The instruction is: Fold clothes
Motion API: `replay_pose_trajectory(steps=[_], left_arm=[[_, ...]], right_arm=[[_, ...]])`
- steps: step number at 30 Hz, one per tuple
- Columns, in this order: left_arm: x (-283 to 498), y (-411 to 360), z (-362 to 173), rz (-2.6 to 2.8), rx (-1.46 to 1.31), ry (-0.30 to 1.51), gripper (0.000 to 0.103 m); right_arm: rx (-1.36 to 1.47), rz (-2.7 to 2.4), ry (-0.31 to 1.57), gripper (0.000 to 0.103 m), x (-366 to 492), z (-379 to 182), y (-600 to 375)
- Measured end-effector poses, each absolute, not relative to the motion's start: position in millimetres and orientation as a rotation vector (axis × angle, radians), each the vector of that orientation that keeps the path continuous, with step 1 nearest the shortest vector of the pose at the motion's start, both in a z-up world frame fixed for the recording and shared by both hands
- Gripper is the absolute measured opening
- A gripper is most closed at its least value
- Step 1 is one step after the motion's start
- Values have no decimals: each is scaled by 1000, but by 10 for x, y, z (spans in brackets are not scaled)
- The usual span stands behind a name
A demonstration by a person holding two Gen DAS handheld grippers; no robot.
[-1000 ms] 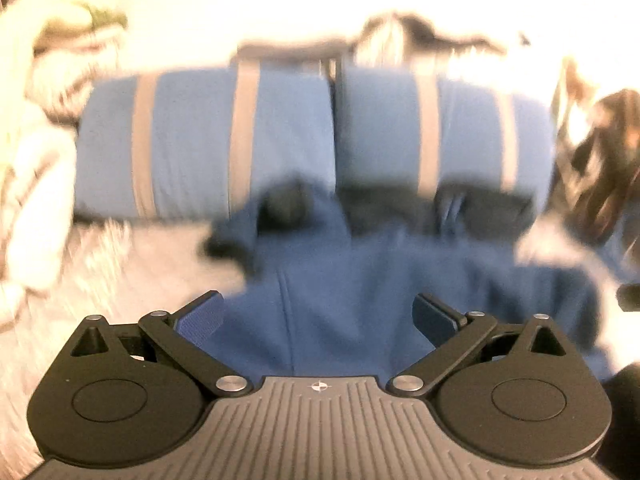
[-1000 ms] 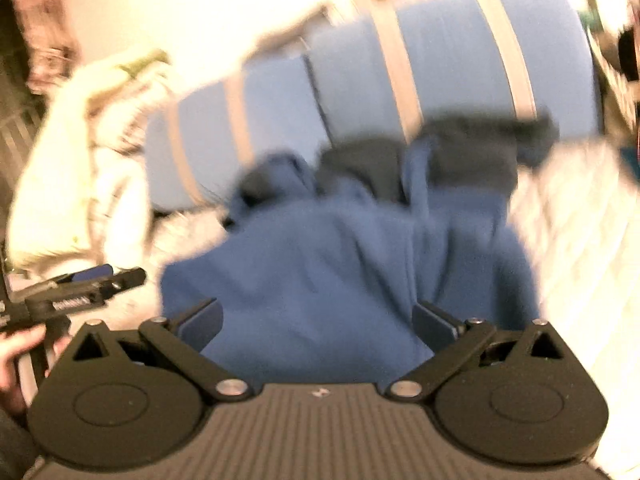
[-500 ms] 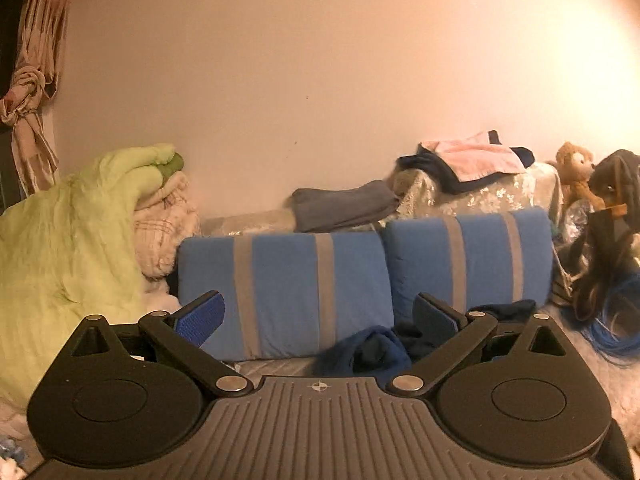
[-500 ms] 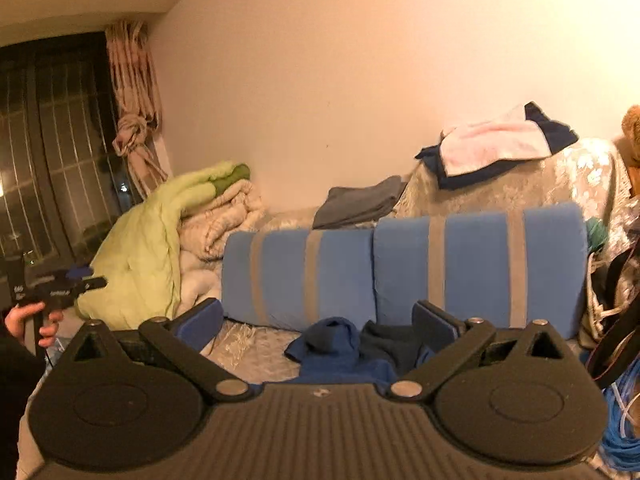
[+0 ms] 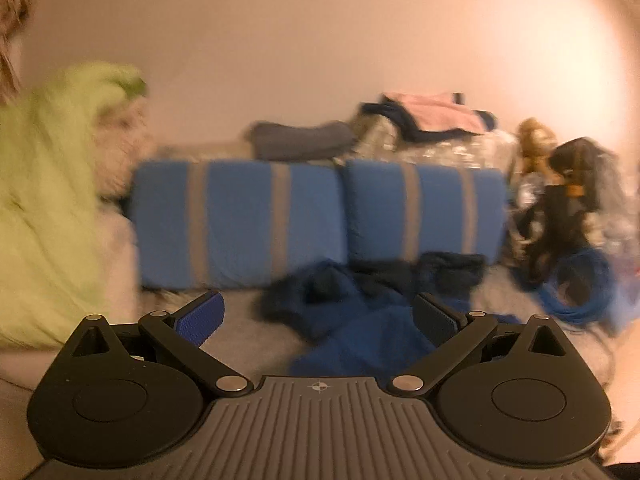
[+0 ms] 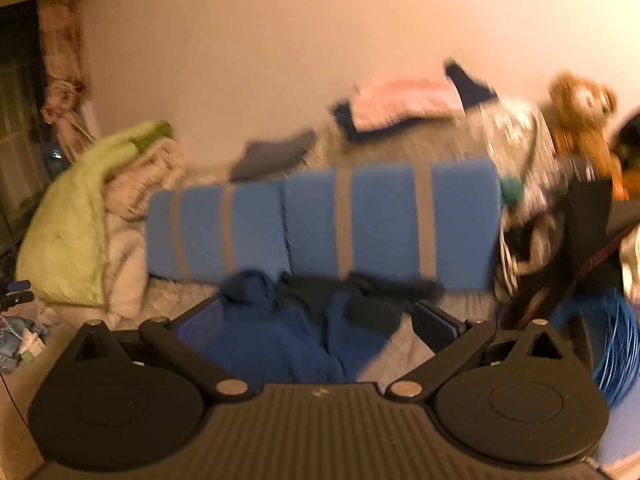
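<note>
Both views are blurring, so fine detail is missing. The left gripper (image 5: 318, 312) is hovering w/ fingers spread wide and nothing between them; the right gripper (image 6: 316, 318) is doing the same, wide apart and empty. Neither is touching cloth.

The task's thing, a dark blue garment (image 5: 360, 320) (looks like a hooded sweatshirt, can't confirm), is lying crumpled on the pale bed surface (image 5: 248, 328), just in front of two blue striped pillows (image 5: 240, 220). In the right wrist view the blue garment (image 6: 288, 328) is sitting low and centre between the fingers, w/ darker parts bunching toward the pillows (image 6: 320, 220). It's rumpled, not flat, no fold visible yet, so I'm judging the job as barely begun.

Other stuff nearby: a green quilt (image 5: 44, 208) heaped at left, a grey folded item (image 5: 300, 140) and a pink cloth (image 5: 432, 108) up behind the pillows, a teddy bear (image 6: 580, 108) and a blue coiled cord (image 6: 616, 344) at right.

Risks, as I'm reading it:
- Garment is bunching, so a pinch may be catching two layers instead of one edge, giving a lopsided fold.
- Dark blue on dark blue is hiding hems and sleeves; either gripper could be grabbing mid-panel, not a corner.
- The cord is lying near the garment's right side; a sweep that way could be snagging it.
- Pillows are close behind, so spreading room is limited & cloth may be riding up against them.
</note>
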State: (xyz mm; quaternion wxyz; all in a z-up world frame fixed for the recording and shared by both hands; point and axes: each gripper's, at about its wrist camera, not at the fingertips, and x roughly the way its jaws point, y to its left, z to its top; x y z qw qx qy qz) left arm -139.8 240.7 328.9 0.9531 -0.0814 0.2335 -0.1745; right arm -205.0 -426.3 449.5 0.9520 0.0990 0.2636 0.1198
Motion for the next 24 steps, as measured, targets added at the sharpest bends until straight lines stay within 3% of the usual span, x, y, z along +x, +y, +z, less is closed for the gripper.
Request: replay_pose_trajectory(steps=[10,16,24], left_arm=[[-1303,1919,2486,-399,-9,574,103],[-1139,1885,1747,-442,69,675,103],[-639,2381,730,-517,-370,879,100]], right_arm=[[375,301,732,102,-1766,2946,-4473],[417,287,817,102,-1502,2205,-4580],[508,364,923,102,-1221,1329,-4687]])
